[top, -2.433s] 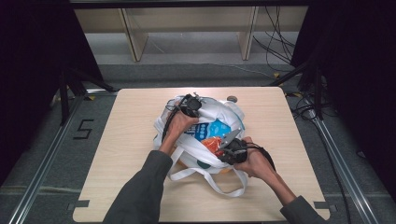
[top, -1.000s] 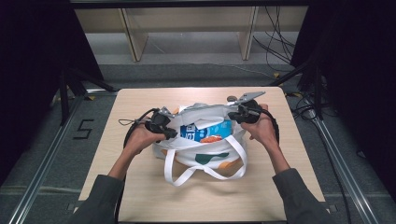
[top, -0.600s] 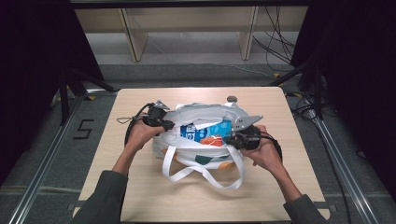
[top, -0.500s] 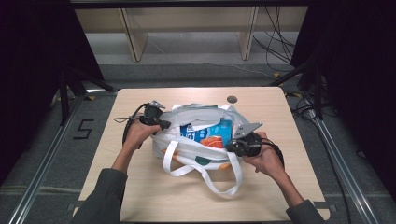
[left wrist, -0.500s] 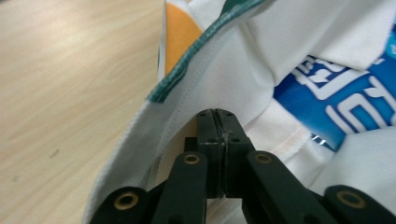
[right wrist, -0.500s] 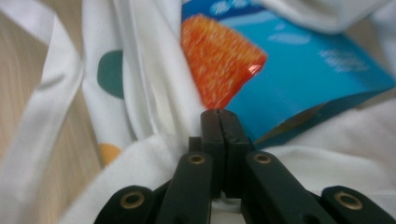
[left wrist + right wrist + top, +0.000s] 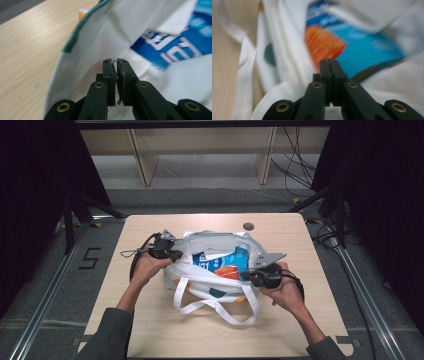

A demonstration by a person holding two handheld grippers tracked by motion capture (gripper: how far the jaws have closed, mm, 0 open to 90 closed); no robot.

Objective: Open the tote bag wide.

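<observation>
A white tote bag (image 7: pixel 215 284) with green trim lies open in the middle of the table. Inside it are a blue packet (image 7: pixel 222 262) and an orange item (image 7: pixel 231 272). My left gripper (image 7: pixel 179 255) is at the bag's left rim. In the left gripper view its jaws (image 7: pixel 114 62) stand a hair apart with a thin edge of bag cloth (image 7: pixel 95 50) pinched between them; they have just been opening slightly. My right gripper (image 7: pixel 246 276) sits at the bag's near right rim. Its jaws (image 7: pixel 329 61) are shut in front of the orange item (image 7: pixel 324 47); no cloth shows between them.
The bag's two white handles (image 7: pixel 215 306) loop toward the person across the wooden table (image 7: pixel 150 330). A small round dark thing (image 7: pixel 248 226) lies near the table's far edge. Beyond the table stand wooden shelf legs and cables on the floor.
My right gripper has come from the bag's far right corner toward the person, to the near right rim. The bag mouth stands wider. The left gripper has barely shifted.
</observation>
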